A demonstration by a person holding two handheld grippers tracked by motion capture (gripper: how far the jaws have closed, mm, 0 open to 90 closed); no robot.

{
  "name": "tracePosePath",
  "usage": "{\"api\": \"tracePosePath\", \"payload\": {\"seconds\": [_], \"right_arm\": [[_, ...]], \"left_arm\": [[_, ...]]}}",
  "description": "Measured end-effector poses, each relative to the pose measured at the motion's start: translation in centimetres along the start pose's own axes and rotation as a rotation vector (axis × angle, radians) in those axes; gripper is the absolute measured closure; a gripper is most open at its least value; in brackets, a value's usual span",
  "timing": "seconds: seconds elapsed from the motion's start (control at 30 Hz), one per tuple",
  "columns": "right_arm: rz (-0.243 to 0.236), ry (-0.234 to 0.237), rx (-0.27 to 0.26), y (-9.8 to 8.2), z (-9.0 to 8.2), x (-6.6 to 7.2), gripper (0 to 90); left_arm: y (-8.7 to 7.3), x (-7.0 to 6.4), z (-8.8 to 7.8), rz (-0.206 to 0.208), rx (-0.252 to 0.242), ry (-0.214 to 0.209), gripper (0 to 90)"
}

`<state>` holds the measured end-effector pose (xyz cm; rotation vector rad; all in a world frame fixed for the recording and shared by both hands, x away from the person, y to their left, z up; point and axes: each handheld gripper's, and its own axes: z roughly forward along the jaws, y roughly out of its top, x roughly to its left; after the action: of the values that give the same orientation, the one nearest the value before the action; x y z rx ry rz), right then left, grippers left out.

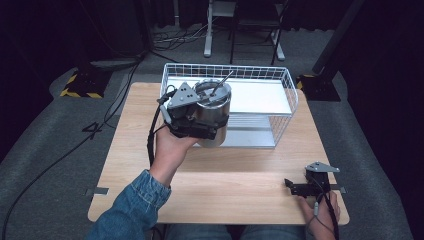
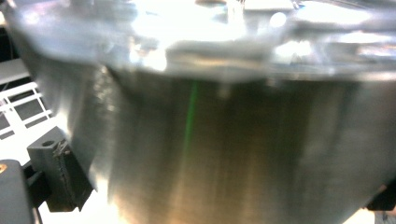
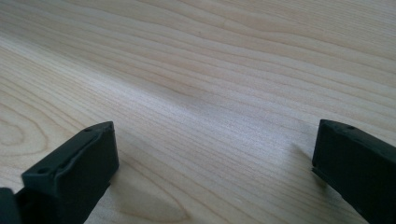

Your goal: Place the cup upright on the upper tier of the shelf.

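Steel pot clamped in left gripper, no readable writing

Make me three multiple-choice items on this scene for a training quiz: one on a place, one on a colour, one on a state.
1. Where is the metal pot?
A. in the left gripper, by the wire basket
B. on the floor
C. beside the right gripper

2. What colour is the wire basket?
A. red
B. white
C. black

3. How do the right gripper's jaws stand?
A. shut on a spoon
B. shut on the pot
C. open over bare table

Answers: 1 A, the high view shows the left gripper clamping the pot; 2 B, its wires are white; 3 C, the right gripper view shows the jaws apart above wood.
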<state>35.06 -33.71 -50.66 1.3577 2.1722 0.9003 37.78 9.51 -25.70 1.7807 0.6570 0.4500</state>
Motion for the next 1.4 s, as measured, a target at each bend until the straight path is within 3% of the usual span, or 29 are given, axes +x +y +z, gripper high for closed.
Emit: {"api": "tracePosePath", "payload": {"seconds": [0.5, 0.67, 1.03, 1.4], "right_arm": [[-0.002, 0.000, -0.001, 0.0, 0.0, 0.0, 0.5], [-0.001, 0.000, 0.000, 0.0, 0.0, 0.0, 0.5], [-0.002, 0.002, -0.001, 0.0, 0.0, 0.0, 0.6], [0.001, 0.002, -0.001, 0.0, 0.0, 0.0, 0.6]], "left_arm": [[3.9, 2.2, 2.3, -0.013, -0.078, 0.090, 3.8], [4.9, 3.2, 3.6, 0.000, -0.096, 0.141, 3.8], [5.5, 4.8, 5.9, -0.040, -0.099, 0.158, 3.8], [5.9, 6.1, 8.7, -0.049, -0.051, 0.204, 3.8]]}}
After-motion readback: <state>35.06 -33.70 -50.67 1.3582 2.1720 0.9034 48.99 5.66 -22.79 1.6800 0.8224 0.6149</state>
